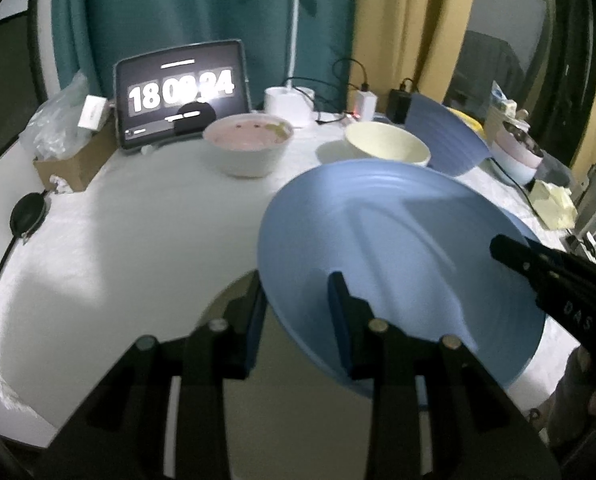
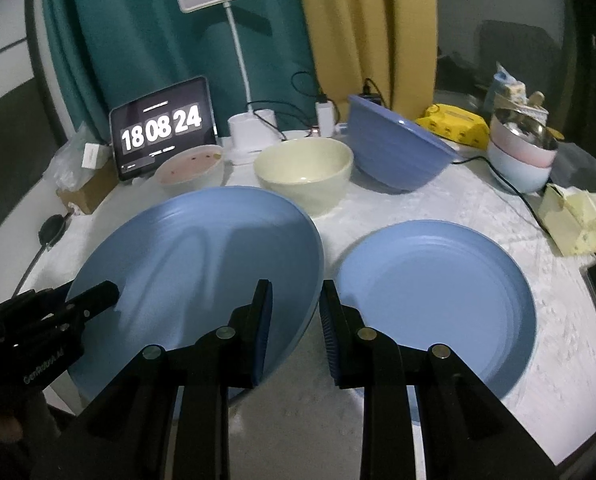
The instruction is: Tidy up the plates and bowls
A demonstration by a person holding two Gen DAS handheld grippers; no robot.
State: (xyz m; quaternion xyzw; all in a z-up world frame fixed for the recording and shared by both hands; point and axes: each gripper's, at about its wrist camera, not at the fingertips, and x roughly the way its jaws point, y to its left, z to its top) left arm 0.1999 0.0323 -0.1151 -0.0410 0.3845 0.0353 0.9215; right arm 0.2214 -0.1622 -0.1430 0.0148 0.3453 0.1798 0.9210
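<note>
Left gripper [image 1: 298, 320]: jaws clamped on near rim of lifted blue plate [image 1: 398, 248].
Right gripper [image 2: 295, 328]: grips same plate's right rim.
Second plate [image 2: 438, 296]: lower right, on table [image 2: 498, 208].

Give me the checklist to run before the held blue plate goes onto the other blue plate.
1. Left gripper grips the held blue plate with the rim between its fingers: ok.
2. Right gripper grips the opposite rim the same way: ok.
3. Held blue plate carries nothing that could slide off: ok.
4. Flat blue plate lies level on the table with nothing in it: ok.
5. Clearance between the held plate's far edge and the cream bowl: cannot tell, they look close.
</note>
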